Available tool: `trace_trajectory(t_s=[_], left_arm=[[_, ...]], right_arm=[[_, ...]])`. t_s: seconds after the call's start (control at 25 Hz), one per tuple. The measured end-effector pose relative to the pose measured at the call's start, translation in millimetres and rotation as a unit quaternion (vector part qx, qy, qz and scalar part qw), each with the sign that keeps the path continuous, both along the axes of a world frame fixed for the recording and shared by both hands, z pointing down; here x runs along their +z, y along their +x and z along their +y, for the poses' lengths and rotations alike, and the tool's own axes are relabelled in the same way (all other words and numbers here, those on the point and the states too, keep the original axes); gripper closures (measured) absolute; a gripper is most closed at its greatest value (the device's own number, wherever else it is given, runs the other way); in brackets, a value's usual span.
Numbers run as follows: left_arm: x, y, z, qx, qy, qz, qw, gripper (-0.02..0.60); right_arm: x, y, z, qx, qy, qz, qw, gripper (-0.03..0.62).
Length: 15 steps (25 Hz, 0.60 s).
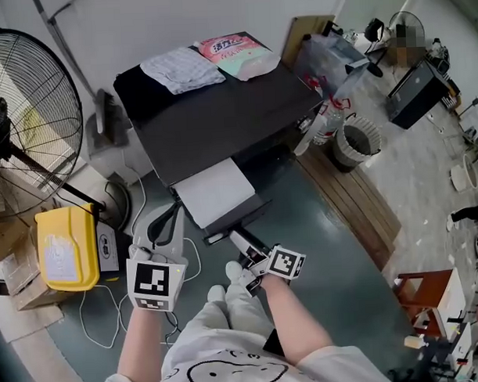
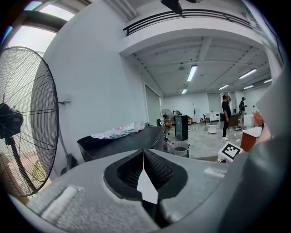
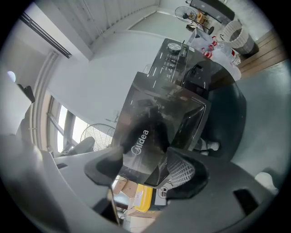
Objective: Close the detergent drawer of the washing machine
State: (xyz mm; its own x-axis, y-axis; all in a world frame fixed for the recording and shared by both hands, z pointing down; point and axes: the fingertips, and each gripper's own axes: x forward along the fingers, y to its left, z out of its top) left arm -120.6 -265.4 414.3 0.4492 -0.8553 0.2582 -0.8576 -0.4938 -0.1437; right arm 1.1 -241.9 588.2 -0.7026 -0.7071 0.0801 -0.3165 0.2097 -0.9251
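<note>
So, grey-green workshop floor [image 1: 327, 246], big fan [image 1: 25, 115] beside the black washing machine [image 1: 220, 108]. Right gripper [image 3: 144, 167] clamps the pulled-out detergent drawer [image 3: 141, 136] (Midea front); left gripper [image 2: 144, 157] pinched closed, empty.

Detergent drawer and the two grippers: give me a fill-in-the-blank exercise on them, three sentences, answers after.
1. The detergent drawer of the washing machine stands pulled ____.
2. Its front panel, held in the right gripper's jaws, bears the brand name ____.
3. The left gripper's jaws are ____, with nothing between them.
Missing words: out; Midea; shut.
</note>
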Motion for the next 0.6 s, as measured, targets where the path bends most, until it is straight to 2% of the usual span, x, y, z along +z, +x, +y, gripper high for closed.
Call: trace_trajectory(t_s=[0.6], left_arm=[[1, -7, -24, -0.062, -0.006, 0.002, 0.9981, 0.563]], right_arm=[[7, -14, -24, -0.064, -0.015, 0.018, 0.998, 0.311]])
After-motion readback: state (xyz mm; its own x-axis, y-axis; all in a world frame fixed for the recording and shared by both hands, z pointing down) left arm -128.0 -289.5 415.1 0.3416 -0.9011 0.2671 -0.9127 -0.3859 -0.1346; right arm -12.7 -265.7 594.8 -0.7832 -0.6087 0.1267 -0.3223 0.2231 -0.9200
